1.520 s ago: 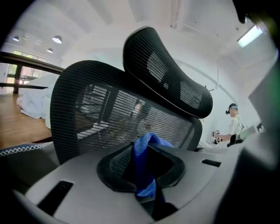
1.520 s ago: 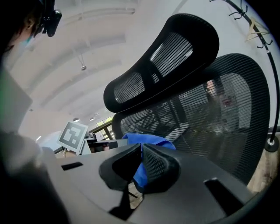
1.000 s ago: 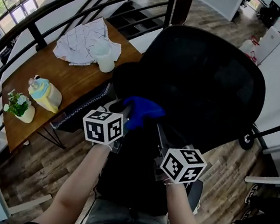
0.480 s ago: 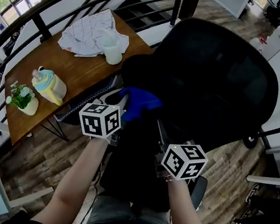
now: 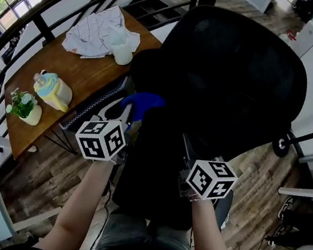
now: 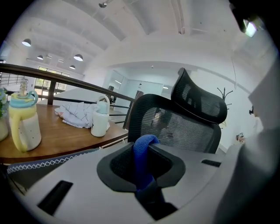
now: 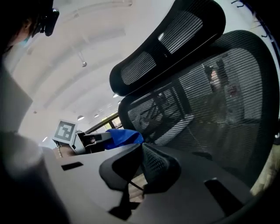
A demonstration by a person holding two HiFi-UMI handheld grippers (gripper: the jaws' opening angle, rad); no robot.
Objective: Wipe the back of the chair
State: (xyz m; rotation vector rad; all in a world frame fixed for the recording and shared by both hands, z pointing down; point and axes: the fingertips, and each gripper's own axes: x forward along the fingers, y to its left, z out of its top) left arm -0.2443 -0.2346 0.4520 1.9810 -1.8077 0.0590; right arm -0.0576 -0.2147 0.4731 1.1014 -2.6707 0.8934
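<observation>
Chair back [image 5: 238, 75] is being faced with a cloth [image 5: 143, 102], being pinched for wiping by the fingers of the left gripper [image 6: 146, 153]; the right gripper [image 7: 141, 164] fingers are being held together, empty.

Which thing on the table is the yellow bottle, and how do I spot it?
Find the wooden table left of the big black chair. At the table's near end, a bottle stands beside a little pot of flowers. It is the only pale yellow thing with a light blue top; the white cup at the far end is plain.
</observation>
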